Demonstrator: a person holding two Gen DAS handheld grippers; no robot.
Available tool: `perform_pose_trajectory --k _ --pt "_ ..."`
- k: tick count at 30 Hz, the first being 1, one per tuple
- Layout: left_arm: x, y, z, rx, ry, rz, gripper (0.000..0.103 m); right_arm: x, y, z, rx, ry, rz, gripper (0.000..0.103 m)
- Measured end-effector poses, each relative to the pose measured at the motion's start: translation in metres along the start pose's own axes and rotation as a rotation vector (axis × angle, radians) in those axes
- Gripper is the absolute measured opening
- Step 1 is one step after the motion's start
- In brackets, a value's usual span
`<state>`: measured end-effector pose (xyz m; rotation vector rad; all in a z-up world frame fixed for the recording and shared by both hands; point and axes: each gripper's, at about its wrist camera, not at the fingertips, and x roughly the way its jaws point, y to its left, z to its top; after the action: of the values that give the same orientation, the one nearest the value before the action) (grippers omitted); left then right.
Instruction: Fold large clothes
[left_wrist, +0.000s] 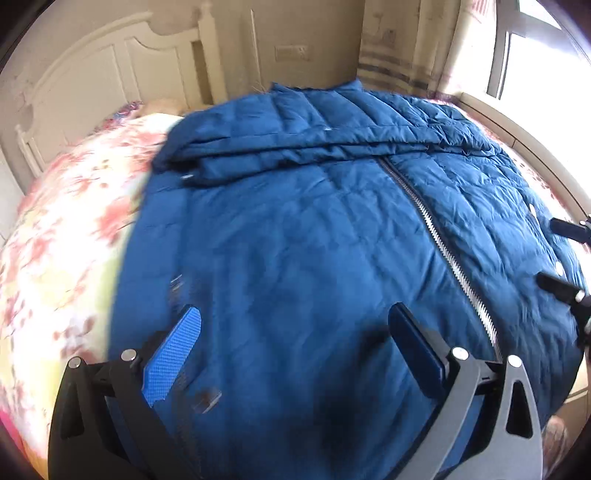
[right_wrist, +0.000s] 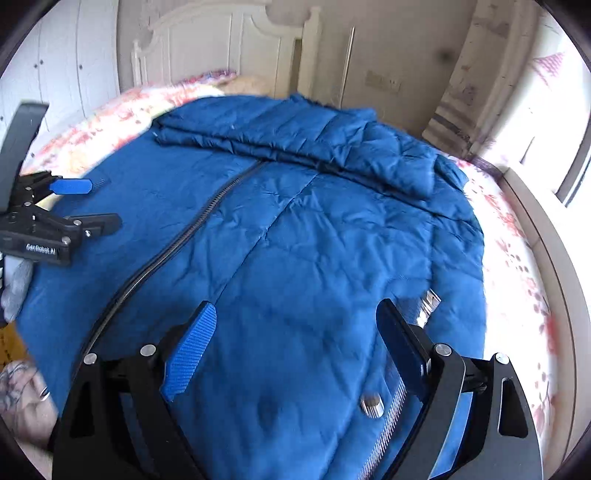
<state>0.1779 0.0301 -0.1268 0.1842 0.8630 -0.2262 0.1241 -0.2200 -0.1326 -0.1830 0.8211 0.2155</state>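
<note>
A blue quilted jacket (left_wrist: 295, 229) (right_wrist: 314, 229) lies spread front-up on the bed, its metal zipper (left_wrist: 436, 229) (right_wrist: 192, 221) closed down the middle. Its sleeves (left_wrist: 295, 140) (right_wrist: 277, 129) lie folded across the far end. My left gripper (left_wrist: 295, 332) (right_wrist: 92, 203) hovers open over the near part of the jacket, left of the zipper, nothing between its fingers. My right gripper (right_wrist: 295, 328) (left_wrist: 561, 254) stands open over the near right part, beside a silver snap (right_wrist: 371, 404), holding nothing.
The jacket rests on a floral bedsheet (left_wrist: 66, 229) (right_wrist: 517, 266). A white headboard (left_wrist: 92, 74) (right_wrist: 221, 40) stands at the far left. A pale ledge (left_wrist: 517, 122) under a window runs along the bed's right side. A person's hand (right_wrist: 22, 391) shows at lower left.
</note>
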Motion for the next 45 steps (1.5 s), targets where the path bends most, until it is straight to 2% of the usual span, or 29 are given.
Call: perform_pose_trajectory --k 3,5,9,11,13,15,16,17,18,20,24,27,29,31,35,39,43,45 --pt "-0.002 0.022 -0.030 -0.016 0.022 0.045 0.101 0.012 -0.015 -0.030 0.030 0.048 0.002 0.088" --pt "-0.006 0.040 -0.046 -0.072 -0.020 -0.011 0.101 0.005 -0.022 -0.038 0.094 0.007 0.053 0.088" --pt "-0.021 0.038 -0.057 -0.083 -0.039 0.023 0.101 -0.012 -0.015 -0.037 0.089 0.003 -0.004 0.088" --pt "-0.036 0.037 -0.060 -0.085 -0.046 0.002 0.101 -0.023 -0.003 -0.038 0.067 -0.034 0.005 0.088" --pt "-0.057 0.019 -0.065 -0.042 -0.109 -0.046 0.101 -0.032 0.013 -0.040 0.042 -0.080 0.046 0.088" --pt "-0.063 -0.001 -0.070 0.029 -0.128 -0.041 0.101 -0.028 0.036 -0.045 -0.028 -0.078 0.073 0.088" --pt "-0.058 -0.015 -0.073 0.084 -0.113 -0.021 0.101 -0.022 0.045 -0.049 -0.067 -0.064 0.056 0.088" --pt "-0.049 -0.023 -0.075 0.107 -0.090 0.001 0.101 -0.016 0.052 -0.054 -0.096 -0.056 0.024 0.088" --pt "-0.041 -0.027 -0.078 0.104 -0.080 0.022 0.101 -0.015 0.052 -0.058 -0.093 -0.084 0.015 0.089" --pt "-0.041 -0.023 -0.080 0.069 -0.099 0.000 0.101 -0.016 0.043 -0.059 -0.050 -0.073 0.045 0.089" --pt "-0.051 -0.003 -0.081 0.045 -0.101 0.017 0.101 -0.038 0.017 -0.073 0.005 -0.090 -0.012 0.089" --pt "-0.063 0.031 -0.094 -0.064 -0.122 0.051 0.101 -0.066 -0.017 -0.101 0.109 -0.125 -0.047 0.089" --pt "-0.071 0.053 -0.109 -0.144 -0.132 0.034 0.101 -0.078 -0.041 -0.123 0.195 -0.120 -0.050 0.089" --pt "-0.080 0.071 -0.129 -0.212 -0.140 0.008 0.101 -0.092 -0.061 -0.150 0.282 -0.118 -0.015 0.083" --pt "-0.087 0.084 -0.160 -0.253 -0.139 -0.060 0.101 -0.091 -0.075 -0.185 0.363 -0.099 0.061 0.079" --pt "-0.081 0.087 -0.175 -0.270 -0.127 -0.150 0.101 -0.071 -0.073 -0.189 0.393 -0.104 0.174 0.079" --pt "-0.075 0.096 -0.177 -0.299 -0.131 -0.187 0.101 -0.055 -0.062 -0.187 0.365 -0.104 0.212 0.078" --pt "-0.069 0.104 -0.181 -0.330 -0.116 -0.210 0.101 -0.050 -0.063 -0.188 0.375 -0.114 0.235 0.073"
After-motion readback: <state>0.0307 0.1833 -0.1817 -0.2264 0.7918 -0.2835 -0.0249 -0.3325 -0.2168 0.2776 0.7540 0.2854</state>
